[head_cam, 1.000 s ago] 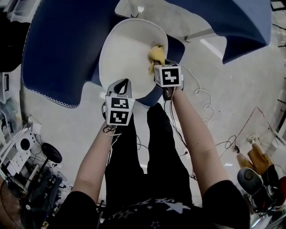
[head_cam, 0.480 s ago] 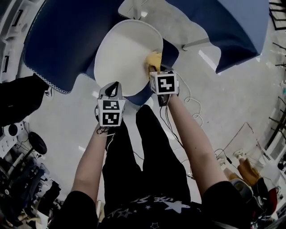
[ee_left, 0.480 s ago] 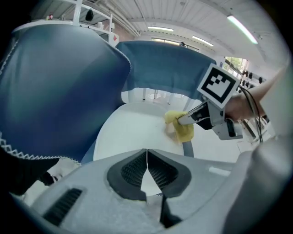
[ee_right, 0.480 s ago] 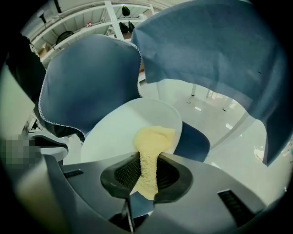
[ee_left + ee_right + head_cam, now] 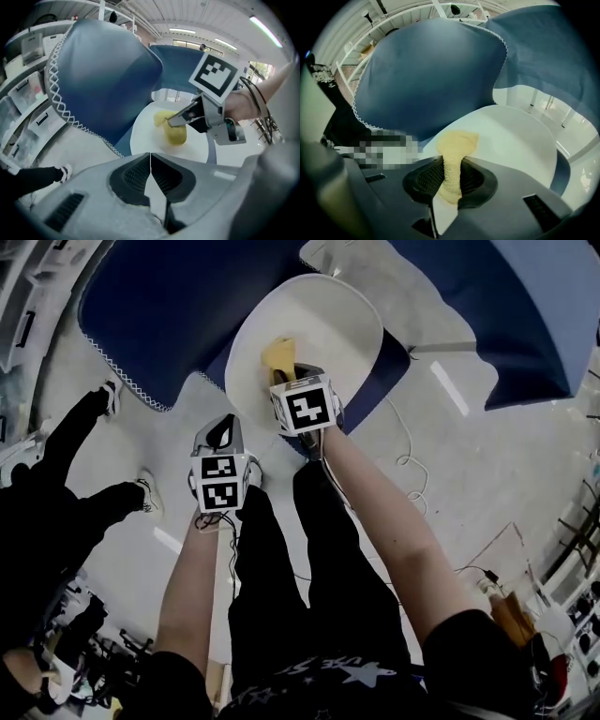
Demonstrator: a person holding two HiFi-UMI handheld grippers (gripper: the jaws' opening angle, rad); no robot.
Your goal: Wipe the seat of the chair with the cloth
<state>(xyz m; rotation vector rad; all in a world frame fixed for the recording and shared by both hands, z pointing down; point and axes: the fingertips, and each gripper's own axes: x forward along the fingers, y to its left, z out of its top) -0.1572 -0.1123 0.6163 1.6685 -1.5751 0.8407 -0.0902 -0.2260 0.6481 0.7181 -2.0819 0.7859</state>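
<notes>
The chair's white round seat lies below me. A yellow cloth rests on its near left part, and my right gripper is shut on it, pressing it to the seat. In the right gripper view the cloth runs up between the jaws onto the seat. My left gripper hovers off the seat's near edge, shut with nothing in it. The left gripper view shows its closed jaws and, beyond them, the cloth under the right gripper on the seat.
A dark blue cover with white zigzag trim hangs left of the seat, another blue one to the right. A cable trails on the floor. A person's black-clad legs and shoe stand at left.
My right gripper has dragged the cloth from the seat's right edge across to its near left part. The left gripper stayed shut beside the seat. A standing person's legs have come into view at left.
</notes>
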